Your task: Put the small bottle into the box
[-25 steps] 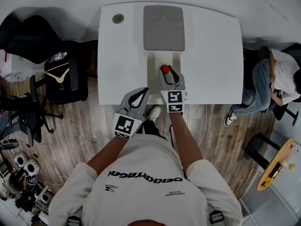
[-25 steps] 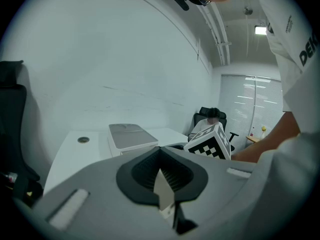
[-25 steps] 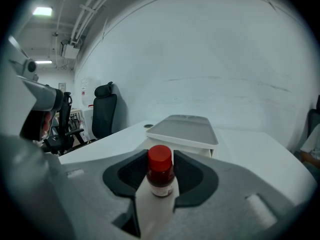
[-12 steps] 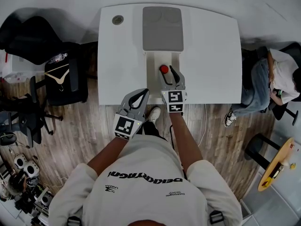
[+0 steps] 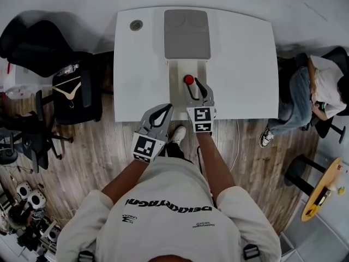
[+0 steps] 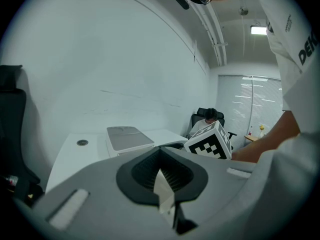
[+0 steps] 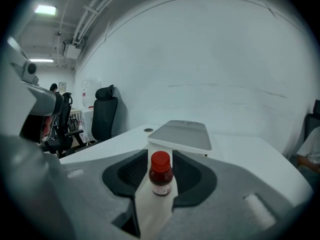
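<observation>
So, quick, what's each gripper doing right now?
Left gripper: shut, empty.
Right gripper: open, jaws have just closed a little; the bottle stands between them, not pinched.

an office: a white desk [image 5: 245, 64] with a round cable grommet [image 5: 136, 24] stands on wood-look flooring [image 5: 103, 146], black swivel chairs [image 7: 106, 115] sit beside it, a person [image 5: 323, 86] sits at the side, and slatted window blinds [image 6: 250, 104] hang under ceiling strip lights [image 6: 258, 30].
</observation>
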The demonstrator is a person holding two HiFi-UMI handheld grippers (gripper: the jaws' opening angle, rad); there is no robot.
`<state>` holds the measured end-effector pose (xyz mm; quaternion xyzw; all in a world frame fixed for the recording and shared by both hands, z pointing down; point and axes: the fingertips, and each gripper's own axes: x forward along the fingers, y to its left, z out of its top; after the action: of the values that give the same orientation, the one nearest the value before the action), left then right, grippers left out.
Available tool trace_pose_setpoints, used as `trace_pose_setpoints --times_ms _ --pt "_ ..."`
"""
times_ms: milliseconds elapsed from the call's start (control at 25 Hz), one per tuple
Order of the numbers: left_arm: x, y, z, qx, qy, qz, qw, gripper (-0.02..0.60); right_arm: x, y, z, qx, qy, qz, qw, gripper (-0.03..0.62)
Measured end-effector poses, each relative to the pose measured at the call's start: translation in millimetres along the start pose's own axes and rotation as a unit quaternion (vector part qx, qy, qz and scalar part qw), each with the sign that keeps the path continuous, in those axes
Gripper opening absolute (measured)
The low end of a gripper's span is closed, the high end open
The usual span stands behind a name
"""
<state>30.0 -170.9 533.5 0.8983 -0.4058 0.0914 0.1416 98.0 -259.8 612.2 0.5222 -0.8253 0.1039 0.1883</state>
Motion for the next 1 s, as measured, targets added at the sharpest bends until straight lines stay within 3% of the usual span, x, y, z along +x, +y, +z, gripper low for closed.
trace_pose_setpoints --times_ms 520,680,1000 --pt "-12.4 -6.9 6.1 0.015 -0.007 0.0 0.9999 0.005 -27.0 7.1 14.4 -0.011 -0.021 -0.008 1.0 0.066" --pt "-15.1 -5.3 9.3 0.018 -0.012 0.001 0.9998 0.005 -33.7 10.3 19.4 -0.021 -0.03 -0.01 0.999 -0.001" --pt "-20.7 -8.6 17.5 0.027 -0.022 0.004 0.9994 0.005 -54.9 17.0 35.5 -0.027 -0.051 -0.004 0.998 -0.002"
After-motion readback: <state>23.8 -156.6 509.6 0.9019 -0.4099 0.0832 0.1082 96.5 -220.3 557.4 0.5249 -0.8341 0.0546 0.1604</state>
